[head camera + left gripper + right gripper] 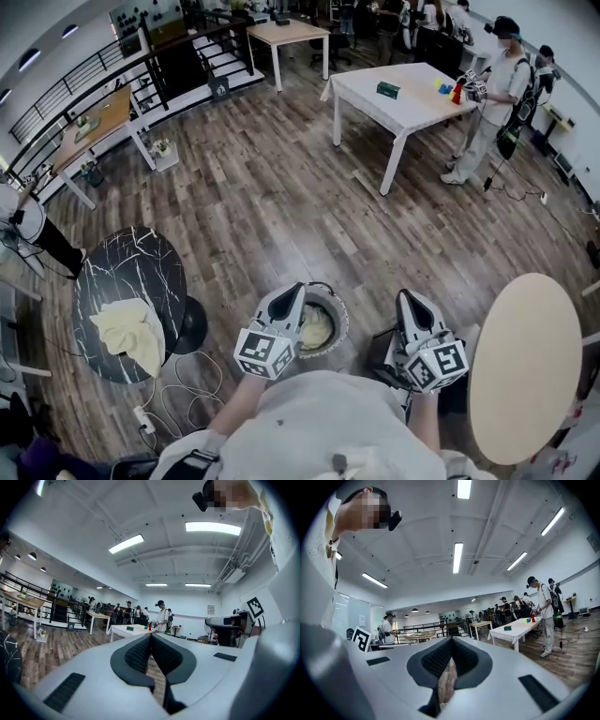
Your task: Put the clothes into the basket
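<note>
In the head view a round woven basket (337, 323) stands on the wood floor just in front of me, with a pale yellow cloth (317, 328) lying inside it. My left gripper (298, 289) hovers over the basket's left rim, shut and empty. My right gripper (403, 295) hangs to the right of the basket, also shut with nothing in it. Another pale yellow cloth (131, 333) lies on the black marble round table (122, 267) at my left. Both gripper views look level across the room, with the left gripper (151, 635) and the right gripper (451, 639) closed tip to tip.
A round beige table (525, 366) stands close on my right. A power strip with cables (145, 417) lies on the floor near the black table. Farther off stand a white table (403, 98), a person (492, 94) beside it, and railings at the back left.
</note>
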Motion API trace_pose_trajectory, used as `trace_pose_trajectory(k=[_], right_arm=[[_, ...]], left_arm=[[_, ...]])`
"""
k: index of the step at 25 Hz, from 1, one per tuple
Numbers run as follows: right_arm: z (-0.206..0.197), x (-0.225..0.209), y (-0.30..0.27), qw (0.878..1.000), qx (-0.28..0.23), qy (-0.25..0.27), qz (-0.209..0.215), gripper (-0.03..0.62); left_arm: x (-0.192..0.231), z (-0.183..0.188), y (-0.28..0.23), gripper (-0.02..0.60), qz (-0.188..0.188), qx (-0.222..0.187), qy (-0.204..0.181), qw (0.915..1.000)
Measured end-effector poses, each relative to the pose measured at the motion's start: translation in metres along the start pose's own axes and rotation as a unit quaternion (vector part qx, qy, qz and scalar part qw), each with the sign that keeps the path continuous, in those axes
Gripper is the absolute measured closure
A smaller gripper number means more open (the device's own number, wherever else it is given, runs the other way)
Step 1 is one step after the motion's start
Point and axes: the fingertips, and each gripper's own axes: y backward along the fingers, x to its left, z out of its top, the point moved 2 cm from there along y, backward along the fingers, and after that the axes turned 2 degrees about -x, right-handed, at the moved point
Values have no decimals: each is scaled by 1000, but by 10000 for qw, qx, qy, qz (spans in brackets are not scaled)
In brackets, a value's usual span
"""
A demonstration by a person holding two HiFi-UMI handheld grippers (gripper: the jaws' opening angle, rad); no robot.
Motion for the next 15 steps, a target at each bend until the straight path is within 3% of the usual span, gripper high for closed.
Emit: trace_pose_trajectory(k=[15], right_arm=[[-6,3,-1,9999,56,97,-33,588]], left_arm=[[-1,-6,-2,560,-89,41,-85,9999]])
